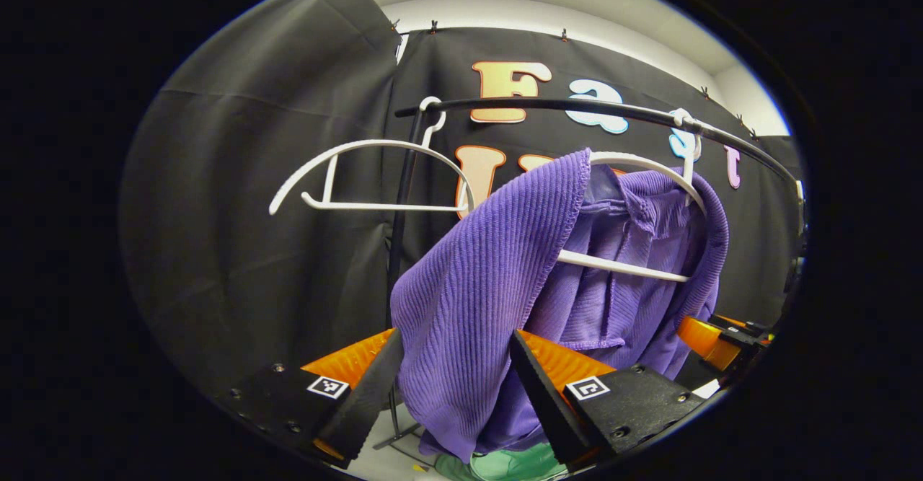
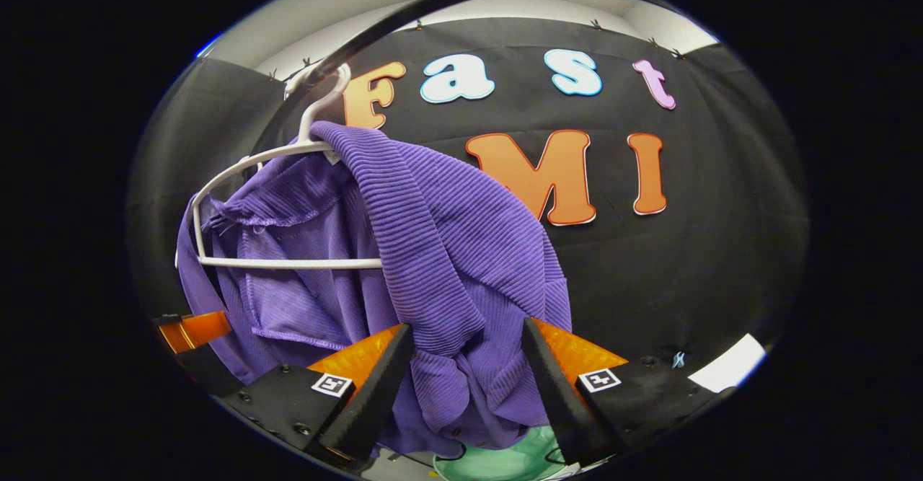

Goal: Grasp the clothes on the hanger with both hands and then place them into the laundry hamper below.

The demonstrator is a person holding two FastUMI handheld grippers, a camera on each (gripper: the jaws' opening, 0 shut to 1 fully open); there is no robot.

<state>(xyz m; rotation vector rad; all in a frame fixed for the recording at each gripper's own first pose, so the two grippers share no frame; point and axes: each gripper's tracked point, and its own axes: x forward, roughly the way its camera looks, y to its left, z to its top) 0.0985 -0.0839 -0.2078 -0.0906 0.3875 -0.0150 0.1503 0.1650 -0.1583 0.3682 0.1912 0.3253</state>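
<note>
A purple ribbed garment (image 1: 483, 279) hangs over a white hanger (image 1: 620, 267) on a black rail (image 1: 577, 106). My left gripper (image 1: 455, 337) is open, with the garment's near fold hanging between its fingers. In the right gripper view the same garment (image 2: 447, 236) drapes off its hanger (image 2: 288, 262). My right gripper (image 2: 469, 324) is open around the lower folds. Below both lies a mint-green hamper (image 1: 519, 463) (image 2: 505, 456), mostly hidden by cloth. The right gripper's body (image 1: 714, 340) shows behind the garment, and the left gripper's body (image 2: 191, 333) shows at the left.
An empty white hanger (image 1: 360, 146) hangs on the rail to the left of the garment. The rack's black upright pole (image 1: 404, 200) stands behind it. The rail (image 2: 404, 12) arcs overhead in the right gripper view. Black cloth walls close in all round.
</note>
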